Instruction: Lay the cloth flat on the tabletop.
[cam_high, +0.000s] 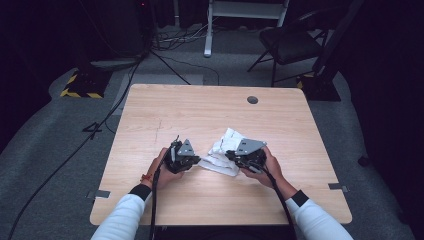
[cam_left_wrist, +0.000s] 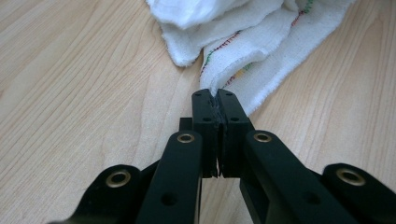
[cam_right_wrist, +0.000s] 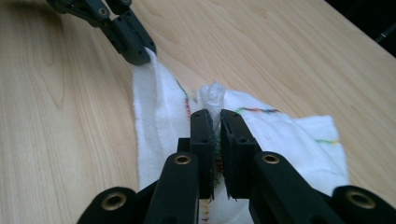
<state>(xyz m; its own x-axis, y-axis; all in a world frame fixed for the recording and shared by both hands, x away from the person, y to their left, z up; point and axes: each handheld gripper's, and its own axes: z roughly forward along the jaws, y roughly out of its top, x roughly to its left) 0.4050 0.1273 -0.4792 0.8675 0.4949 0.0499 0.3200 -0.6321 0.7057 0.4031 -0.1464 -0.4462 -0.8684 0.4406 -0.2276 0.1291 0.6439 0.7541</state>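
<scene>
We have the white cloth (cam_high: 223, 152) at centre frame on the surface (cam_high: 200, 115), our left gripper (cam_left_wrist: 214, 95) clamped on one corner, our right gripper (cam_right_wrist: 214, 114) pinching a bunched fold. Pulling apart unevenly could tear either thin pinch loose.

High view: the desk (cam_high: 210, 115) is evenly and moderately lit from above, while the floor darkens toward 9 and 3 o'clock and the room at 12 o'clock falls to near black; shadows on the wood are faint, and the picture is soft and slightly grainy. Left gripper view: bright, diffuse light without glare, wood grain sharp at centre, the white cloth (cam_left_wrist: 261, 51) nearly washed out at 12 o'clock, black tool links blurred at 6 o'clock. Right gripper view: similar brightness, a soft shadow at 11 o'clock, dark corner at 2 o'clock.
</scene>
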